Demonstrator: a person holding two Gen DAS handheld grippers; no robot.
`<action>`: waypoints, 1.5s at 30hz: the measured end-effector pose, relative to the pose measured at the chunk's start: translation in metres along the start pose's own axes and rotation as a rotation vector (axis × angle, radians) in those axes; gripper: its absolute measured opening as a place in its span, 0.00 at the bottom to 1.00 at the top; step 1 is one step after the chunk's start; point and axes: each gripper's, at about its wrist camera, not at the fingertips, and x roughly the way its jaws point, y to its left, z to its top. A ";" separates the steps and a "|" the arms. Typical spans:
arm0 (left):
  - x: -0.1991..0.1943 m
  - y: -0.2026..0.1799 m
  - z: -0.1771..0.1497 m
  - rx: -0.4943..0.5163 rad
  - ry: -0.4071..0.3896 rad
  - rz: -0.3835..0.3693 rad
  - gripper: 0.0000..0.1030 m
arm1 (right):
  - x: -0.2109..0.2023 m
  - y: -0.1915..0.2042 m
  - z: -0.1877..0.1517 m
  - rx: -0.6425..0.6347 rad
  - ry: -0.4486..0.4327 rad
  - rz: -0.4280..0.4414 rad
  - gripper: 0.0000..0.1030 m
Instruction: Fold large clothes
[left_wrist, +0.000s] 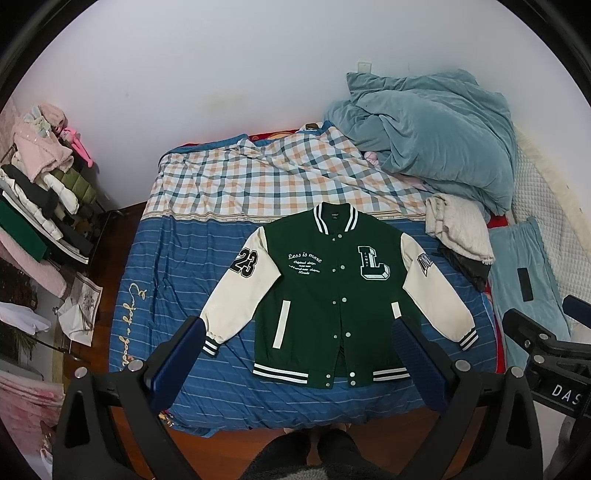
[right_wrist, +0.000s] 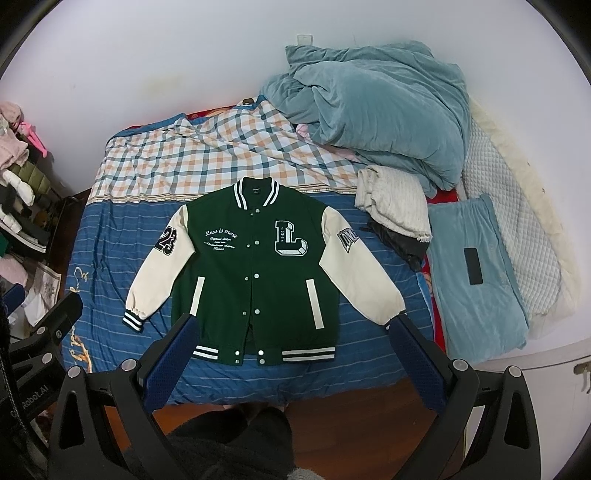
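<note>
A green varsity jacket (left_wrist: 325, 291) (right_wrist: 255, 258) with cream sleeves lies face up and fully unfolded on a blue striped bedsheet, collar toward the wall and hem toward the bed's near edge. Its front is snapped shut down the middle, both sleeves angle outward and down from the shoulders, and the collar, cuffs and hem carry white-striped ribbing. A large "L" patch sits on one side of the chest, white script reading "Less is more" on the other, and a black "23" marks the upper sleeve beside the script.
</note>
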 end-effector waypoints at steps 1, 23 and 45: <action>0.000 0.000 -0.001 -0.002 0.000 0.000 1.00 | -0.001 0.000 0.001 0.000 -0.001 -0.001 1.00; 0.053 0.007 0.014 0.090 -0.034 0.024 1.00 | 0.031 -0.011 0.008 0.107 -0.030 0.024 1.00; 0.442 -0.078 -0.032 0.115 0.231 0.293 1.00 | 0.536 -0.315 -0.223 1.279 0.165 0.061 0.83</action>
